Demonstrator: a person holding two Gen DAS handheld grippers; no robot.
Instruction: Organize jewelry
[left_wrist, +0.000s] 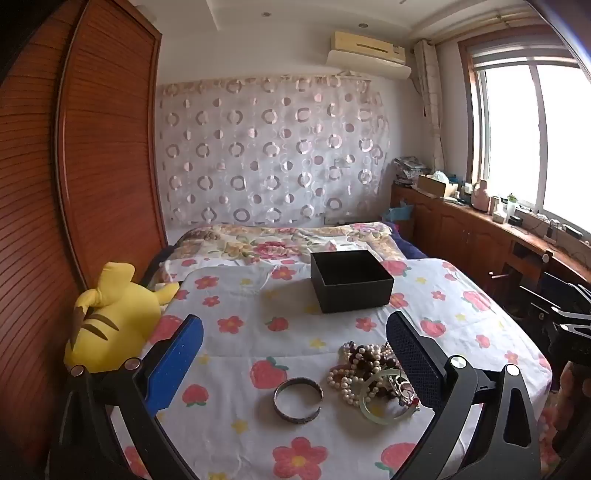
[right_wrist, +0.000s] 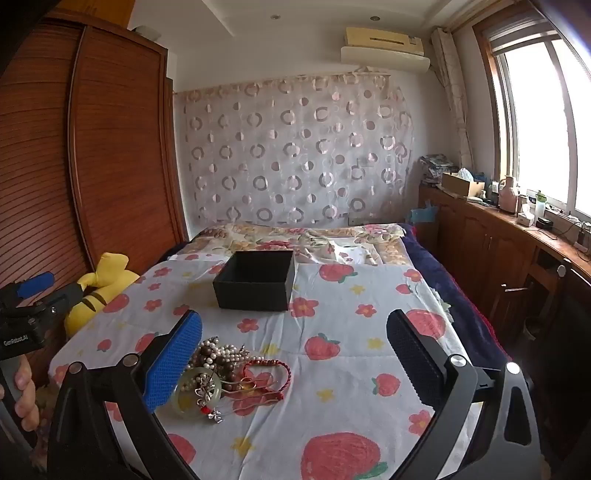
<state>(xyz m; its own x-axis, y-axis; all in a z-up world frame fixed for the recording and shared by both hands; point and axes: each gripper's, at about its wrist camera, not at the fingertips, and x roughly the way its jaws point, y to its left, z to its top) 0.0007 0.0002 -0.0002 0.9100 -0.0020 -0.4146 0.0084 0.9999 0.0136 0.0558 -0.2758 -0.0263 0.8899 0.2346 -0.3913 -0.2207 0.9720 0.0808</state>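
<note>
Both grippers, left gripper (left_wrist: 295, 332) and right gripper (right_wrist: 295, 332), spread apart and empty: take the loose grey metal bangle (left_wrist: 298, 399) first, clear of the tangled bead-and-pearl jewelry pile (left_wrist: 373, 373), then the open black square box (left_wrist: 351, 280) far on the strawberry-print bed (left_wrist: 240, 302).

a louvred wooden wardrobe (left_wrist: 92, 147) stands left of the bed (left_wrist: 332, 321); a bright window (left_wrist: 535, 129) lights the circle-patterned curtain (left_wrist: 273, 151).
</note>
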